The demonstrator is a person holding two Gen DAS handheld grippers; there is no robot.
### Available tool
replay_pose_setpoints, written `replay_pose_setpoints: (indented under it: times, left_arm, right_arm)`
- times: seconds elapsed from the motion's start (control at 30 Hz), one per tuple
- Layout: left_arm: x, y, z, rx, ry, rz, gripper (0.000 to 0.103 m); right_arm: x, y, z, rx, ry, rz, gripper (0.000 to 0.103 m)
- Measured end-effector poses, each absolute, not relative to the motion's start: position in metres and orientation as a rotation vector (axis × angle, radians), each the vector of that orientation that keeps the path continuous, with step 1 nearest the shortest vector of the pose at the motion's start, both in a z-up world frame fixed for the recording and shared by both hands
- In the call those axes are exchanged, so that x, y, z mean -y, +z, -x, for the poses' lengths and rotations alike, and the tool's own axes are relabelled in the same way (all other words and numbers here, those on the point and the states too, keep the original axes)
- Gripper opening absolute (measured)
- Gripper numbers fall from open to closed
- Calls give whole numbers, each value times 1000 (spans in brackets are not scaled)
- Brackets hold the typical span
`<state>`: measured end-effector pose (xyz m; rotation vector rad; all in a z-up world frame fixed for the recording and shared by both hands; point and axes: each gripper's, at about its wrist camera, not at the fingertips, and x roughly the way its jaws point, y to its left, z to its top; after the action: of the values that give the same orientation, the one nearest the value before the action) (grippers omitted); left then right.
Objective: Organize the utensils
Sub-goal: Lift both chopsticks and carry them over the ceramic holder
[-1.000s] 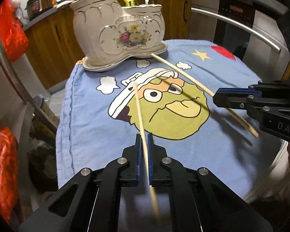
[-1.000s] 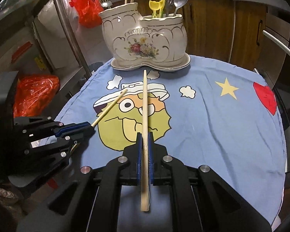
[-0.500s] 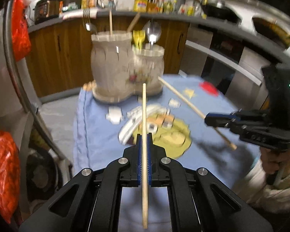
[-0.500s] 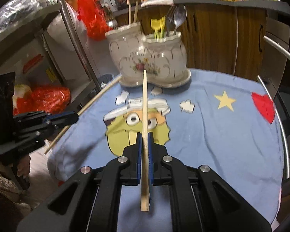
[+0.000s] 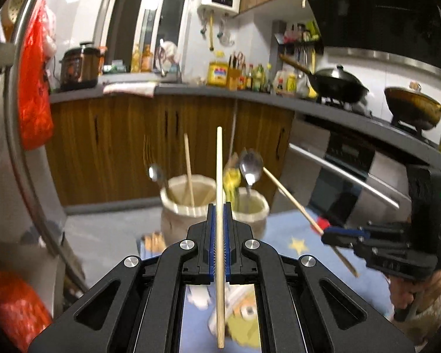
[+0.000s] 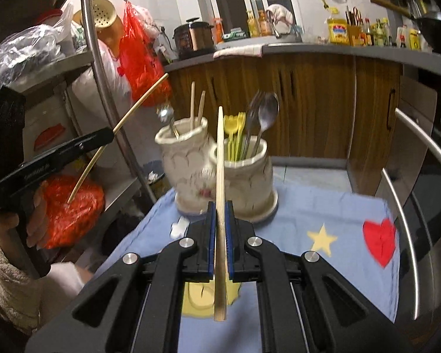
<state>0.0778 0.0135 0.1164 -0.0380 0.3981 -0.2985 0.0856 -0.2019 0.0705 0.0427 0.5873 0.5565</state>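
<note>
My left gripper (image 5: 219,209) is shut on a wooden chopstick (image 5: 219,170) and holds it in the air, pointing up, in front of the white ceramic two-pot utensil holder (image 5: 185,203). My right gripper (image 6: 219,209) is shut on a second chopstick (image 6: 220,158), also lifted and facing the holder (image 6: 244,173). The holder's taller pot has two chopsticks (image 6: 192,104) and a spoon; the shorter pot has yellow forks (image 6: 235,123), a metal fork and a spoon (image 6: 267,108). Each gripper shows in the other's view: the right (image 5: 323,232), the left (image 6: 111,132).
The holder stands on a table under a blue cartoon cloth (image 6: 323,206). A steel rack post (image 6: 103,88) with red bags (image 6: 141,53) is at the left. Wooden cabinets (image 6: 308,97), a counter and an oven handle (image 6: 426,158) lie behind and right.
Both grippers have lifted their chopsticks off the cloth and tilted them upward. The view now looks over the holder toward the kitchen counter.
</note>
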Motion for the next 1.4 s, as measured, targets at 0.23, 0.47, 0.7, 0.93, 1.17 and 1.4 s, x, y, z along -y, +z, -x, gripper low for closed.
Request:
replay_pose_setpoints:
  times: [0.23, 0.47, 0.7, 0.93, 1.17, 1.4]
  left_arm:
    - [-26, 130, -137, -314, -301, 117, 5]
    - [-41, 123, -183, -297, -319, 206, 5]
    - [-42, 107, -200, -271, -343, 230, 5]
    - [-39, 96, -204, -240, -351, 223, 5]
    - [-34, 85, -204, -224, -339, 207, 5]
    - [-32, 74, -201, -245, -333, 189, 5]
  right_arm:
    - [197, 85, -140, -582, 540, -133, 6]
    - [186, 97, -188, -474, 484, -155, 6]
    - [182, 89, -222, -362, 495, -263, 6]
    - [176, 74, -233, -318, 542, -297, 6]
    - [172, 62, -236, -318, 551, -292, 6]
    - [166, 51, -232, -322, 522, -242, 6]
